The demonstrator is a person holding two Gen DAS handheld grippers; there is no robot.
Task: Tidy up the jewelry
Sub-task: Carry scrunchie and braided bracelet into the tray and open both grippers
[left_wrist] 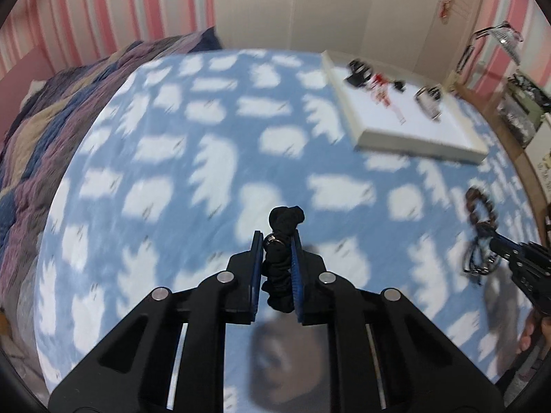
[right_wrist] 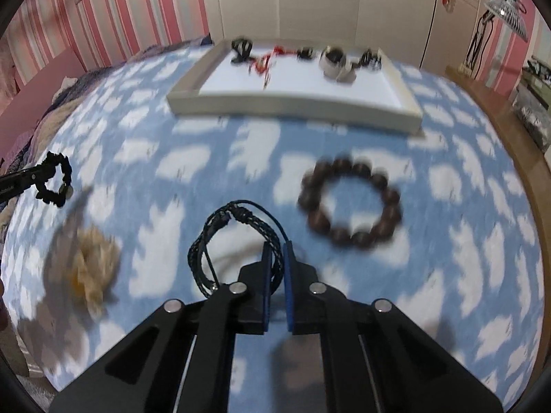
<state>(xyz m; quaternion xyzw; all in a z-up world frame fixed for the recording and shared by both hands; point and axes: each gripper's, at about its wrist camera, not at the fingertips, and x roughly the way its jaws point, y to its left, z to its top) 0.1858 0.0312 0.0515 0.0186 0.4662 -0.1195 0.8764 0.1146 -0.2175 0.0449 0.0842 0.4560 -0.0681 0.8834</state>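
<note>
Jewelry's up off the bed with us now, left hand-held gripper (left_wrist: pixel 277 241) clamped on the black beaded bracelet (left_wrist: pixel 286 218), right hand-held gripper (right_wrist: pixel 277 251) pinching the braided cord bracelet (right_wrist: pixel 237 220) low-centre, which dangles loosely and could slip before the white tray (right_wrist: pixel 292 106) at upper centre.

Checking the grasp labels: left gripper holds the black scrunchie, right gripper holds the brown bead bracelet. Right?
Not quite. The right gripper holds the braided cord bracelet; the bead bracelet lies on the bedspread, per the right wrist view. The left gripper does hold the scrunchie.
</note>
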